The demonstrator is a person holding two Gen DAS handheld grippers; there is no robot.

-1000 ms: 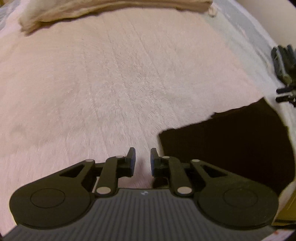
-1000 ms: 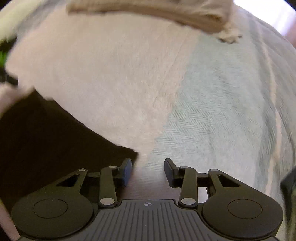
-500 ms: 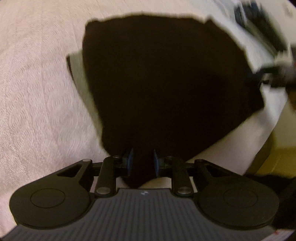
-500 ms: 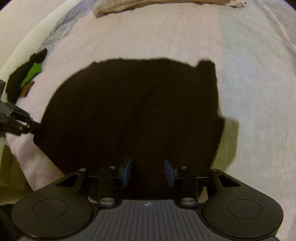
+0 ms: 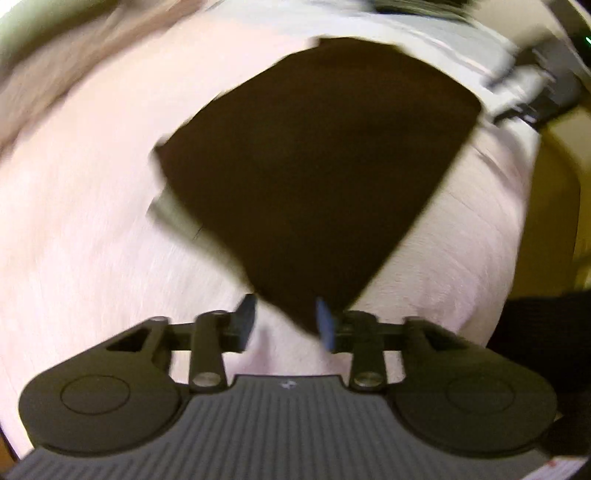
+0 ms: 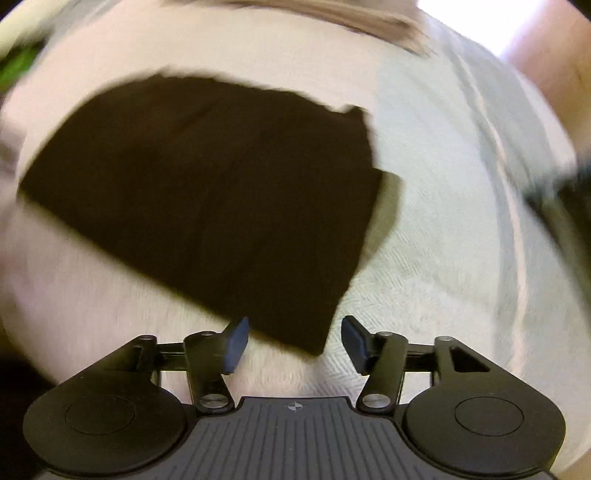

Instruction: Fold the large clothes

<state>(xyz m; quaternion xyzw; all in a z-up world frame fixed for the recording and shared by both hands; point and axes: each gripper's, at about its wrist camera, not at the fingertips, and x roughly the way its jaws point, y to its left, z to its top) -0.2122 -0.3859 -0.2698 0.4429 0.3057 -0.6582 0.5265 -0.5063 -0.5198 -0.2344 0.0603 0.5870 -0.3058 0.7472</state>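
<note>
Dark garment laid flat, folded, near bed edge. Left gripper and right gripper being opened, near corners released. Further folds probably left, hard to judge.

A home, most likely a bedroom. Shown by a bed spread with a soft pale pink blanket that fills most of both views, and beside it a pale blue-grey cover with a woven herringbone pattern. Also by a dark garment laid flat on the pink blanket, and a rumpled beige cloth heaped along the far edge of the bed. Warm yellowish indoor light, with a plain cream wall past the bed's edge. Much blurred.
</note>
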